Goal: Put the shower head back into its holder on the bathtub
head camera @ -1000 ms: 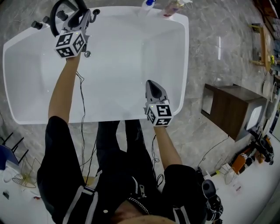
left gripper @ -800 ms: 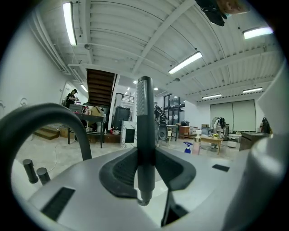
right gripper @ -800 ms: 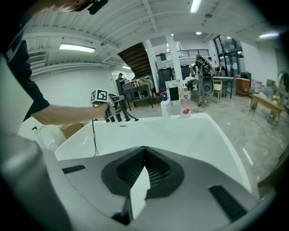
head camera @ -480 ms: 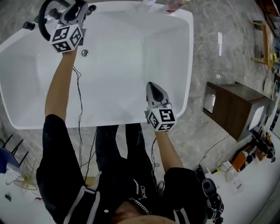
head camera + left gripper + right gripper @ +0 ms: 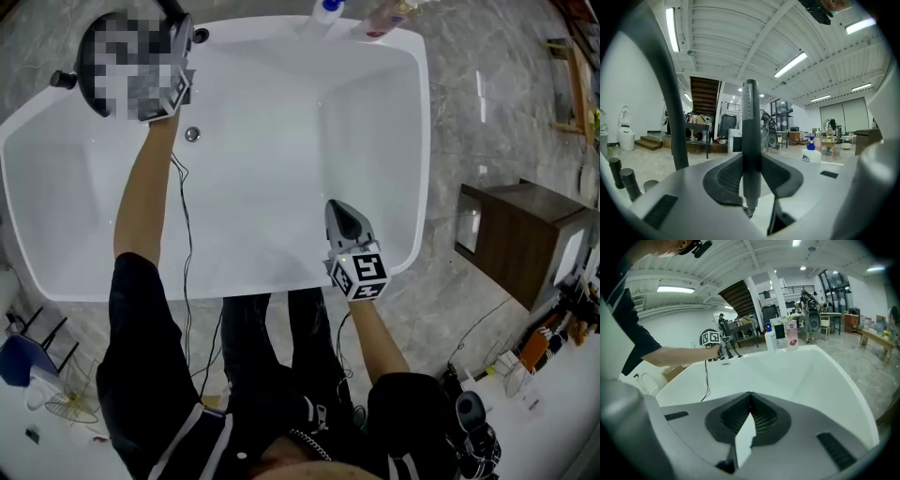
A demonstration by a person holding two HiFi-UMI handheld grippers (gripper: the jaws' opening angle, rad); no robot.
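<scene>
The left tool clamps the shower head handle; the right tool is closed, empty. The smooth handle may twist and miss its holder.

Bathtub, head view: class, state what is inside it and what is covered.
Inside the bathtub a small round metal fitting shows on the bare white wall. The right tongs hang over the near side, covering the wall beneath; a blurred patch hides the far-left rim.
</scene>
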